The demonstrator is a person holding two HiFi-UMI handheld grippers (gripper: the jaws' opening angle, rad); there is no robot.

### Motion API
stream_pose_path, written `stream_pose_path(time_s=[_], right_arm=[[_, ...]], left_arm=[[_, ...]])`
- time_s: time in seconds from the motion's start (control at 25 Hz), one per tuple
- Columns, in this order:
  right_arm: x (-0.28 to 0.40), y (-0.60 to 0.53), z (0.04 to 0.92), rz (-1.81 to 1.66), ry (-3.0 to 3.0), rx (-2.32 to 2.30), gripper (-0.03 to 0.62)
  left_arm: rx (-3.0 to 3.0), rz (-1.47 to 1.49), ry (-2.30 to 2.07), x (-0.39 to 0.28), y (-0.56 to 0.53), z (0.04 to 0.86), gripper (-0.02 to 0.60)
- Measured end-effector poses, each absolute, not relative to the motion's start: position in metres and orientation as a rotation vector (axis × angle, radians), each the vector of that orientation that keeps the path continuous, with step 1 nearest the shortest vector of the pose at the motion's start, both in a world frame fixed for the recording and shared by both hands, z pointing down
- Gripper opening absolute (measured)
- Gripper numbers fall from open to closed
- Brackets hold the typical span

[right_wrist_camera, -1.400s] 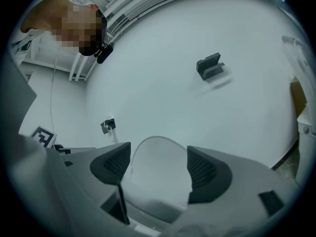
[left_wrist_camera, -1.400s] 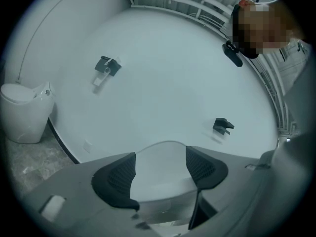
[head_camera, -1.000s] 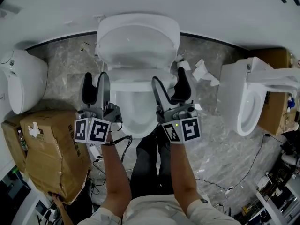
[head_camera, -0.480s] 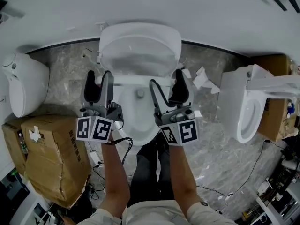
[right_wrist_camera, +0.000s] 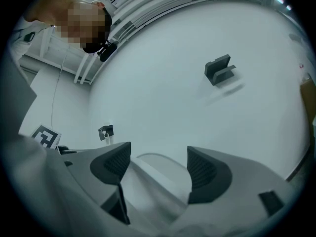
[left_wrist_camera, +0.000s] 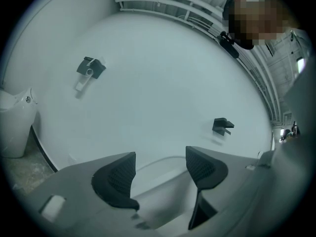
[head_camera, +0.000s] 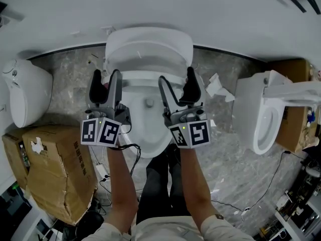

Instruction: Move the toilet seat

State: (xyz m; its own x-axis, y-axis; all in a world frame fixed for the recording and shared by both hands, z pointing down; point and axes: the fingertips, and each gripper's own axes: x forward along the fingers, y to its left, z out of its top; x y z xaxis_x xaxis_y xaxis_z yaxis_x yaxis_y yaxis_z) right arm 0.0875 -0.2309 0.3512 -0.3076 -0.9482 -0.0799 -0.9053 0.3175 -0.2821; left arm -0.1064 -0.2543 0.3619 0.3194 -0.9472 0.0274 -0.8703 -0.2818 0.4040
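A white toilet stands against the wall in the head view, its lid [head_camera: 148, 44] leaning back. The seat [head_camera: 148, 78] shows as a narrow white band just in front of the lid, above the open bowl [head_camera: 145, 132]. My left gripper [head_camera: 106, 76] is at the seat's left end and my right gripper [head_camera: 176, 76] at its right end, both pointing at the wall. Each has its jaws wide apart. In the left gripper view a white seat edge [left_wrist_camera: 163, 179] runs through the gap of the left gripper [left_wrist_camera: 158, 167]. The right gripper [right_wrist_camera: 159, 164] frames the same seat [right_wrist_camera: 158, 179]. I cannot see the pads pressing on it.
A second toilet [head_camera: 263, 109] stands at the right and another white fixture [head_camera: 27, 92] at the left. A torn cardboard box [head_camera: 55, 159] sits on the floor at the left. Cables [head_camera: 125, 152] and paper scraps [head_camera: 216, 84] lie on the marble floor. The person's legs are below the bowl.
Both grippers have moved up the picture towards the wall, jaws unchanged. The seat's white band has shifted with them, closer to the lid.
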Motion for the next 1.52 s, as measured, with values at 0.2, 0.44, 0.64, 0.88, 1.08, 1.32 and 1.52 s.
stream_pose_path(time_s=[0.2,0.44,0.64,0.88,1.08,1.32,1.52], right_arm=[[0.088,-0.244,0.352,-0.261,2.352,-1.696,0.354],[0.070,-0.253,0.379,-0.188,2.600,-1.738,0.322],[0.070,-0.265,0.383,-0.151,2.607,-1.739,0.322],[0.072,-0.277,0.385,-0.173,2.610,-1.737,0.321],[0.078,-0.282,0.389,-0.172,2.611,-1.764,0.247],[0.078,-0.285,0.393,-0.195,2.659,-1.781,0.175],[0.075,-0.284,0.389,-0.186,2.691,-1.765,0.155]], left_arm=[[2.261,-0.299,-1.626,-0.104,-0.267,0.362,0.298],[2.305,-0.248,-1.634,-0.095,-0.281,0.361,0.296],[2.320,-0.218,-1.656,-0.091,-0.293,0.363,0.296],[2.342,-0.156,-1.703,-0.086,-0.303,0.363,0.254],[2.362,-0.107,-1.735,-0.080,-0.306,0.362,0.208],[2.391,-0.030,-1.760,-0.074,-0.303,0.363,0.096],[2.369,0.007,-1.802,-0.078,-0.297,0.369,-0.012]])
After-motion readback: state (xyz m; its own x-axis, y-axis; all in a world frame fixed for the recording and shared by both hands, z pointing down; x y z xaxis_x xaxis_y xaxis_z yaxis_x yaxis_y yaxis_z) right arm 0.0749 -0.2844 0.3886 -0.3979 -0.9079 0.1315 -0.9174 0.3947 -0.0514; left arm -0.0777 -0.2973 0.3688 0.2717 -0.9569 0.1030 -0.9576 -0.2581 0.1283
